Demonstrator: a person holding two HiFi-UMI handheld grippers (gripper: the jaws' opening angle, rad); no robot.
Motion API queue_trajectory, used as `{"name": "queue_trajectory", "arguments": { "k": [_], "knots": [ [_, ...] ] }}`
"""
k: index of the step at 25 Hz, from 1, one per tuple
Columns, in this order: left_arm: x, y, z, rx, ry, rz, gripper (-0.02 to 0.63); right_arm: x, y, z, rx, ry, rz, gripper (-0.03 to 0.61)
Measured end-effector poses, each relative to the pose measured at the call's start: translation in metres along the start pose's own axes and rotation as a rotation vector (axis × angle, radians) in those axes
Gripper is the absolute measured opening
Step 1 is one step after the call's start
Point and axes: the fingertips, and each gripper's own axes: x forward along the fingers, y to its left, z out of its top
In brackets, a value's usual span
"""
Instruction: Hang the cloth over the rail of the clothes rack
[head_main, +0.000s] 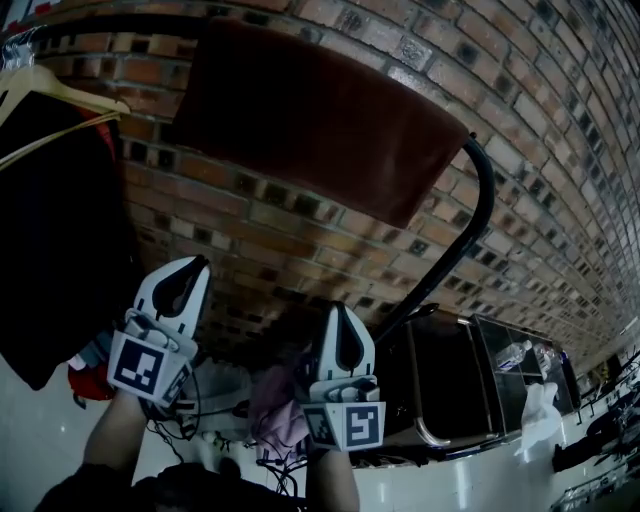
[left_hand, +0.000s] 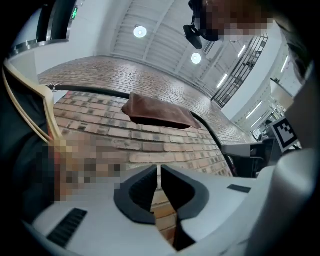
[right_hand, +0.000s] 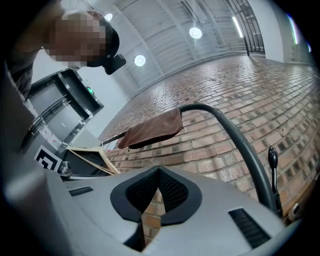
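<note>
Behind the clothes rack (head_main: 487, 205) a brick wall (head_main: 330, 250) fills most of the head view. The rack's black rail runs along the top and bends down at its right end into a post. To the left of the rack's bare stretch hangs a dark garment (head_main: 50, 240) on a pale hanger (head_main: 60, 90), so that end of the rail is taken.

On the free part of the rail, close to the bend, lies the brown cloth (head_main: 320, 115). It is draped across the bar with a fold falling down either side, which should keep it balanced there without any hold. By the look of it the hanging is done.

Below the rail, well apart from the cloth, both grippers point up toward it. The left gripper (head_main: 195, 265) has its jaws drawn almost together, with only bricks showing through the slit. The right gripper (head_main: 338, 312) is closed tip to tip, also empty. Neither touches the rack.
</note>
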Motion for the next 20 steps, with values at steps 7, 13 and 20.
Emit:
{"name": "queue_trajectory", "arguments": {
  "k": [7, 13, 20],
  "knots": [
    [-0.007, -0.027, -0.026, -0.022, 0.063, -0.031, 0.012, -0.019, 0.008, -0.027, 0.048, 0.074, 0.028, 0.021],
    [-0.013, -0.043, -0.061, -0.084, 0.142, -0.067, 0.012, -0.034, 0.018, -0.067, 0.000, 0.203, 0.051, 0.021],
    [-0.017, -0.049, -0.086, -0.108, 0.208, -0.088, 0.012, -0.041, 0.026, -0.095, -0.007, 0.300, 0.077, 0.021]
  ]
}}
